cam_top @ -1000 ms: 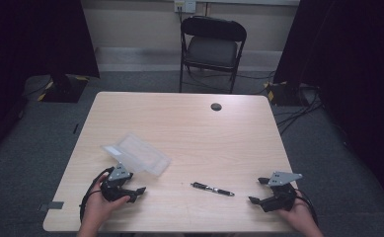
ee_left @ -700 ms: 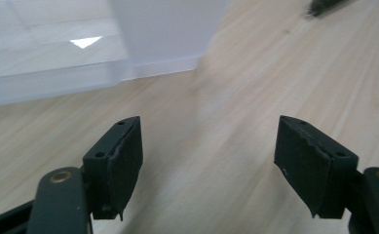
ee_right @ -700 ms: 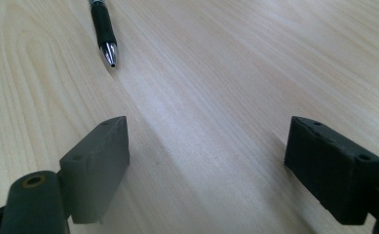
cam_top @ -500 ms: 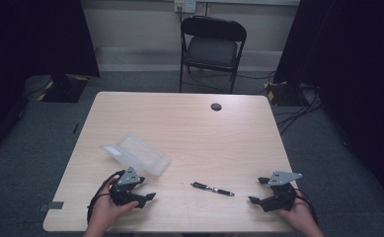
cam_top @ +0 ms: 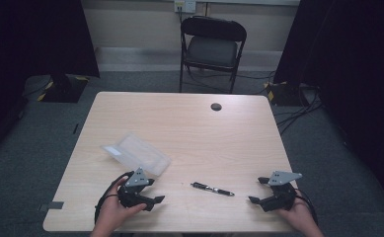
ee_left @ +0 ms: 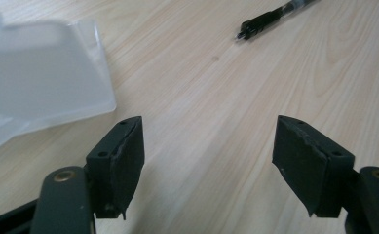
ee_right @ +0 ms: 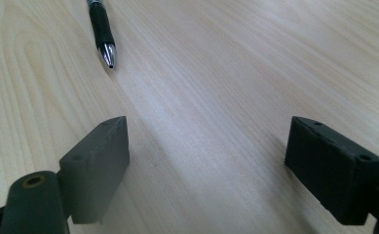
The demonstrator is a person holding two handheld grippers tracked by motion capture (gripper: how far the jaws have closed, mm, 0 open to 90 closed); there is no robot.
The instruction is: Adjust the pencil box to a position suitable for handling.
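Bench (cam_top: 179,123) first: clear case (cam_top: 136,153) sits just beyond my left gripper (cam_top: 147,193); pen (cam_top: 212,188) lies crosswise between both grippers, tip toward right gripper (cam_top: 259,190). Left looks marginally nearer, I think. Both jaws apart, empty.

Folding chair (cam_top: 212,47) behind table (cam_top: 189,123); perhaps a grommet (cam_top: 216,106).

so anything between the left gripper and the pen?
Nothing: bare table between the open left gripper and the pen in the high view. The clear case sits off to the side.
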